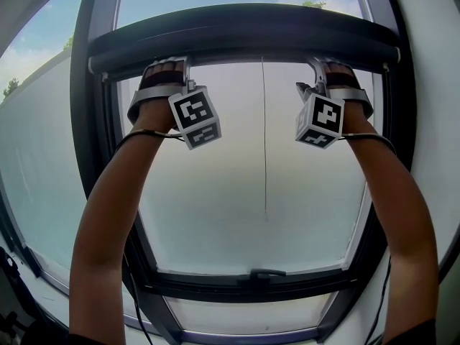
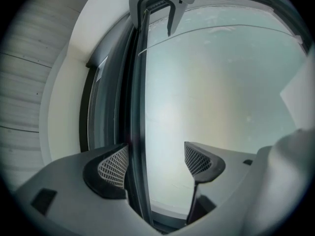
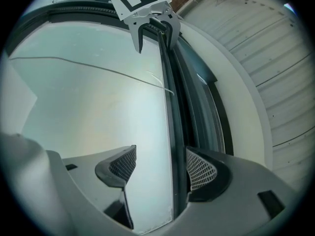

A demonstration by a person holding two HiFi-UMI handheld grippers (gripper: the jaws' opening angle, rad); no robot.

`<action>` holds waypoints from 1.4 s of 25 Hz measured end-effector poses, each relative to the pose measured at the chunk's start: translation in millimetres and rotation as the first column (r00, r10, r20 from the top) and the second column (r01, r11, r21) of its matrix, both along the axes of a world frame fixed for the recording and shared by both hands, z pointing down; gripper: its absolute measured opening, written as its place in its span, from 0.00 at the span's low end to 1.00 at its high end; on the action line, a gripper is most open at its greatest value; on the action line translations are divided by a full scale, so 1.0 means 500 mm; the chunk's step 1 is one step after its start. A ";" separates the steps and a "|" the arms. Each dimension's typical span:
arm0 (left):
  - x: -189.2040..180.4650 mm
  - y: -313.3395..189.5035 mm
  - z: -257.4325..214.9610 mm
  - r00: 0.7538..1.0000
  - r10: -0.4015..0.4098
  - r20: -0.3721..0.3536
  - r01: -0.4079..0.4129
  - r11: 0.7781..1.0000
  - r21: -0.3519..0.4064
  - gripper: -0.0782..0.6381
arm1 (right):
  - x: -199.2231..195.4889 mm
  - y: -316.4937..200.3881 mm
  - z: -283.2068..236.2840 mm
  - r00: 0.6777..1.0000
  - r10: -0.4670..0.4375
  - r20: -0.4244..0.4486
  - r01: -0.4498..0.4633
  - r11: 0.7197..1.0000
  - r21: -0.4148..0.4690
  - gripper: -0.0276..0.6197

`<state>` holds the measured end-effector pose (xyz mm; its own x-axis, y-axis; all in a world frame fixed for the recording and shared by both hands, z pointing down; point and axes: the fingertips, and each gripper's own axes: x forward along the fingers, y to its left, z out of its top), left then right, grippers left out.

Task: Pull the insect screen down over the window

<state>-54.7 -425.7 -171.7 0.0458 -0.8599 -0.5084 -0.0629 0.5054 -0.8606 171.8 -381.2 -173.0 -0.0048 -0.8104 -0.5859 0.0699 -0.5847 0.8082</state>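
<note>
Head view shows both arms raised to the top of the window (image 1: 244,207), where the insect screen's dark bar (image 1: 244,38) lies across the frame, high above the sill. The left gripper (image 1: 172,69) and the right gripper (image 1: 323,74) reach up at that bar, well apart, one near each end. A thin cord (image 1: 264,142) hangs down the middle of the pane. In the left gripper view, the left gripper's (image 2: 155,161) jaws stand apart with the bar (image 2: 138,132) running between them, close against the left-hand pad. In the right gripper view, the right gripper's (image 3: 162,166) jaws are likewise spread, the bar (image 3: 178,146) passing just beside the right-hand pad.
</note>
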 end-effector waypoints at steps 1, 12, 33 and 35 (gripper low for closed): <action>0.001 -0.004 -0.001 1.000 -0.003 -0.002 0.003 1.000 -0.002 0.58 | 0.004 -0.002 -0.004 1.000 0.004 0.001 -0.004 1.000 0.006 0.50; 0.004 -0.026 -0.008 1.000 0.017 -0.022 -0.018 1.000 -0.011 0.58 | -0.004 -0.023 -0.020 1.000 0.014 -0.004 -0.014 1.000 -0.026 0.50; 0.009 -0.022 0.055 0.999 0.042 0.011 -0.041 0.996 -0.083 0.58 | 0.006 -0.025 0.047 0.997 0.076 -0.009 -0.076 0.986 -0.147 0.50; 0.010 -0.020 0.064 0.999 0.039 0.015 -0.037 0.994 -0.100 0.58 | 0.008 -0.025 0.056 0.997 0.078 -0.011 -0.079 0.985 -0.153 0.50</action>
